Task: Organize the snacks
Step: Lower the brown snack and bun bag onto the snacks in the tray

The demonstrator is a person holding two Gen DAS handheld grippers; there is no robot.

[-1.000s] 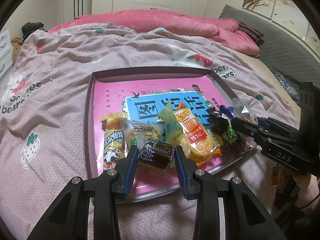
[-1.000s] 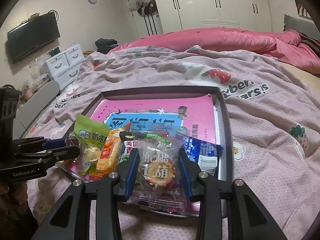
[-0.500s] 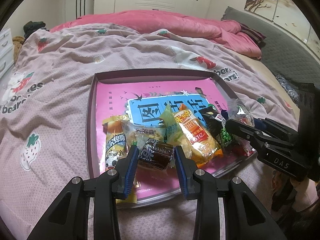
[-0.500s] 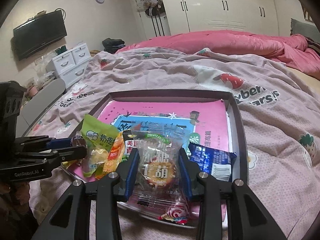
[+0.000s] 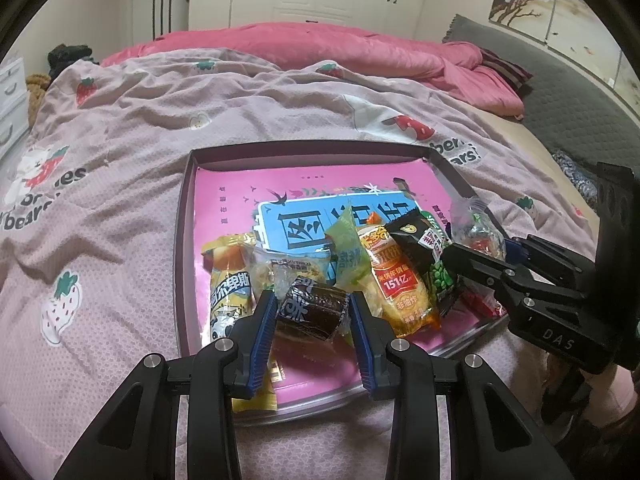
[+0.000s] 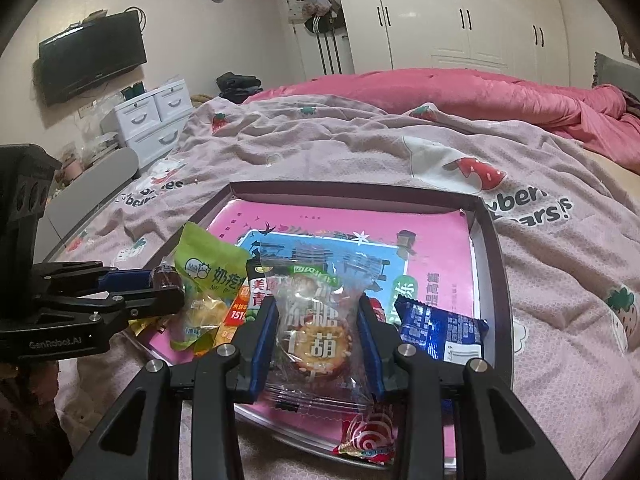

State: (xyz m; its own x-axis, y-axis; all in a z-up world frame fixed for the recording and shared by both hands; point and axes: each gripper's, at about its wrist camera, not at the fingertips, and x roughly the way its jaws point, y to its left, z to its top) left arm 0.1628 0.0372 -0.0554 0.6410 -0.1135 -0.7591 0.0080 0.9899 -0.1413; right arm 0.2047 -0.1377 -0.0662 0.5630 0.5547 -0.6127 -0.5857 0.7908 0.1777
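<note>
Bedspread (image 5: 132, 208): mauve, strawberry print. Tray (image 5: 182, 248): dark rim, pink liner. Packets: dark brown (image 5: 314, 310); blue (image 6: 444, 330); green (image 6: 210, 266).

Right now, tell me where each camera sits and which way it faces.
Left wrist: sits behind the left claw, looks down across the tray toward the wardrobe; its own two fingers clamp a dark brown snack, and the right claw enters from the right.
Right wrist: sits behind the right claw, same heading; its fingers clamp a clear-wrapped biscuit, and the left claw enters from the left.
Shared: the tray, the green packet, the strawberry blanket, both claws.
</note>
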